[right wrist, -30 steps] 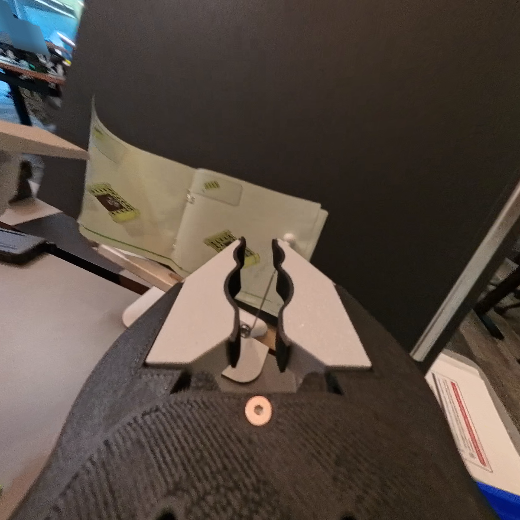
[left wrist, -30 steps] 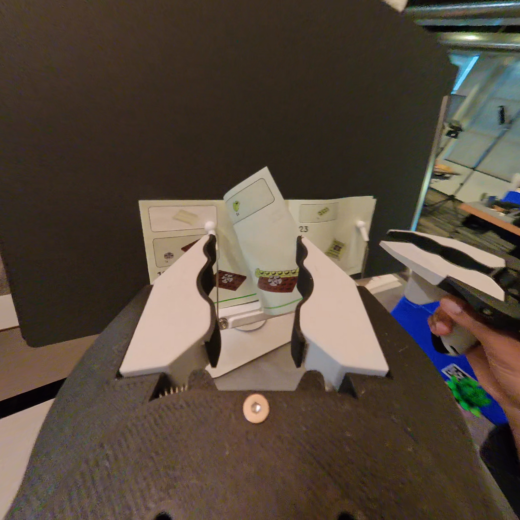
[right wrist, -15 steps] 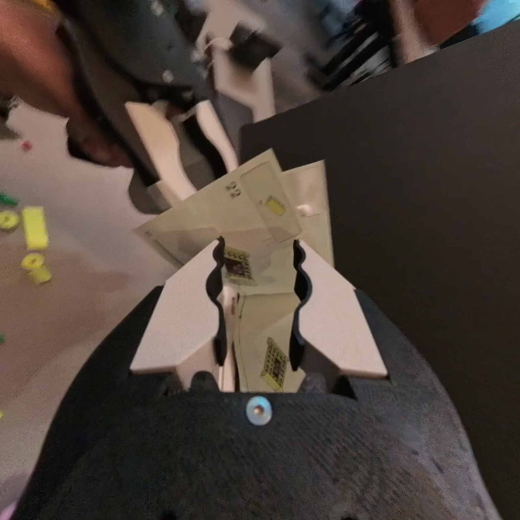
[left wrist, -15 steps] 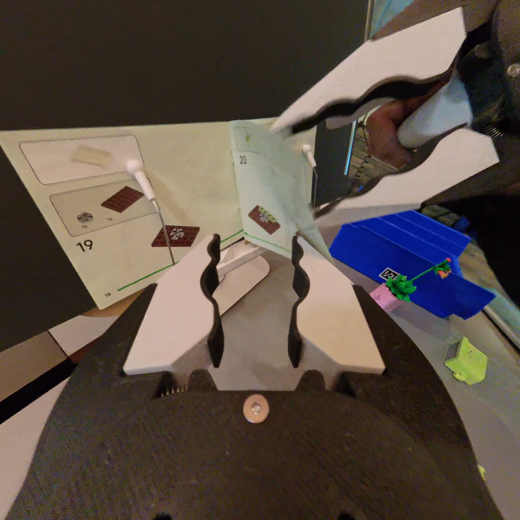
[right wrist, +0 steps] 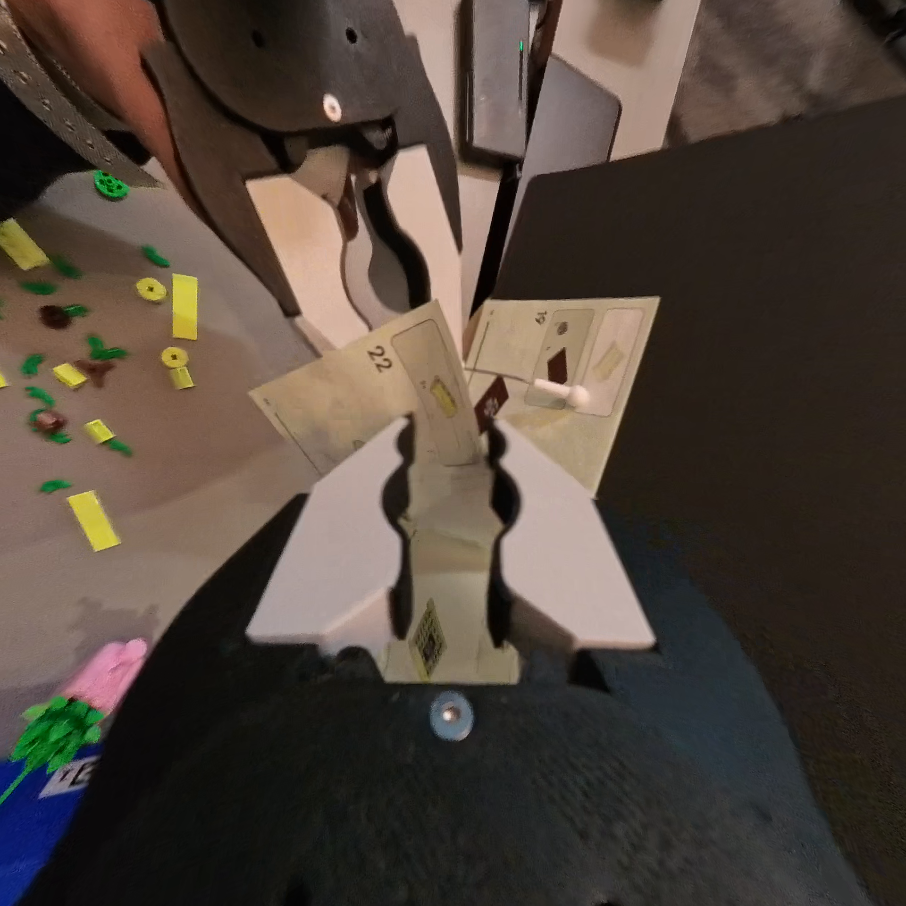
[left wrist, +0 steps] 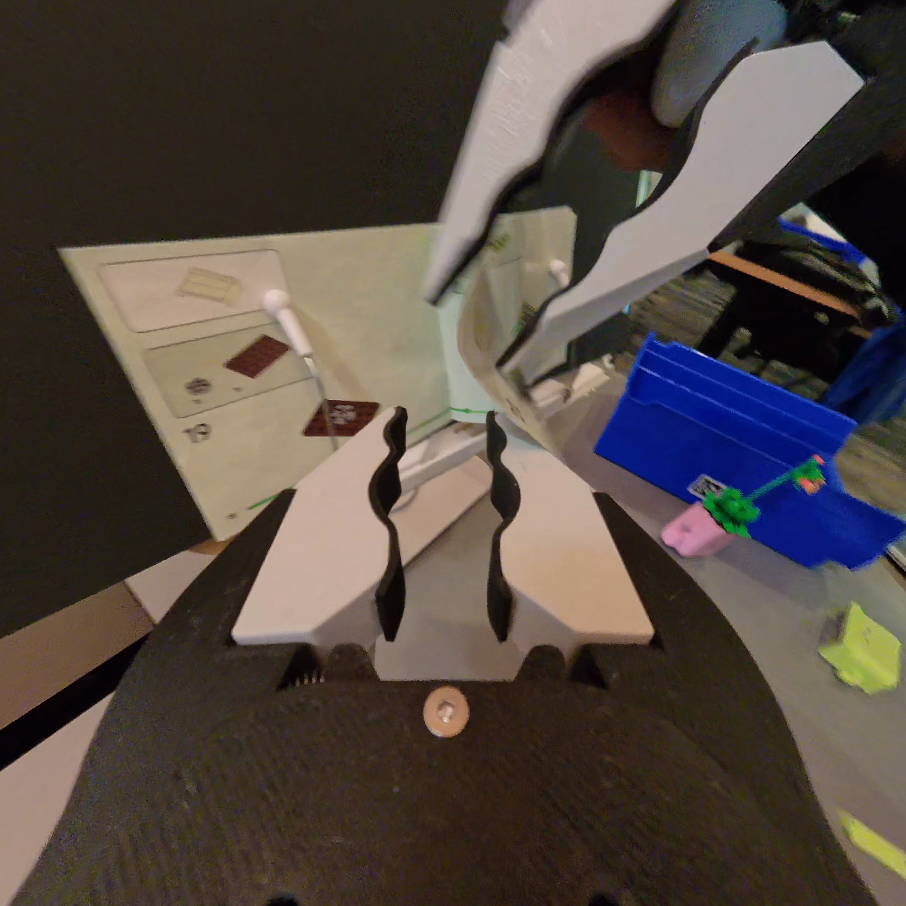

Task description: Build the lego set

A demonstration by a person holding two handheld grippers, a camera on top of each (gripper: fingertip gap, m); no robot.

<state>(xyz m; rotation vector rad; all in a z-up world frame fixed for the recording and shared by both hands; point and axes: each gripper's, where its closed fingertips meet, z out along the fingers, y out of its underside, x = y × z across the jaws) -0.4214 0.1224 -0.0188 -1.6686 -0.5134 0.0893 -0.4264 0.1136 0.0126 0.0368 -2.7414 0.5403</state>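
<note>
Two grippers work close together at the instruction booklet (left wrist: 304, 353). The left gripper (left wrist: 445, 426) has its fingers apart with nothing between them, their tips just short of the booklet's lower edge. The right gripper (right wrist: 448, 431) also has its fingers apart; a curled page (right wrist: 372, 397) lies in the gap between them, though whether either finger touches it is unclear. In the left wrist view the right gripper (left wrist: 495, 314) comes in from above, pointing down at the bending page (left wrist: 483, 353).

The booklet stands open on a white holder, leaning against a black board (left wrist: 196, 122), its long axis running sideways along the board. A white-tipped pin (left wrist: 287, 318) lies across the left page.

One blue bin (left wrist: 725, 441) sits on the tabletop (left wrist: 662, 613) to the right; its contents cannot be seen. Just in front stands a pink pot with a green plant (left wrist: 706, 524), and nearer lies a yellow-green piece (left wrist: 863, 652). Loose yellow and green pieces (right wrist: 98, 353) lie scattered on the open tabletop, well apart from the booklet.
</note>
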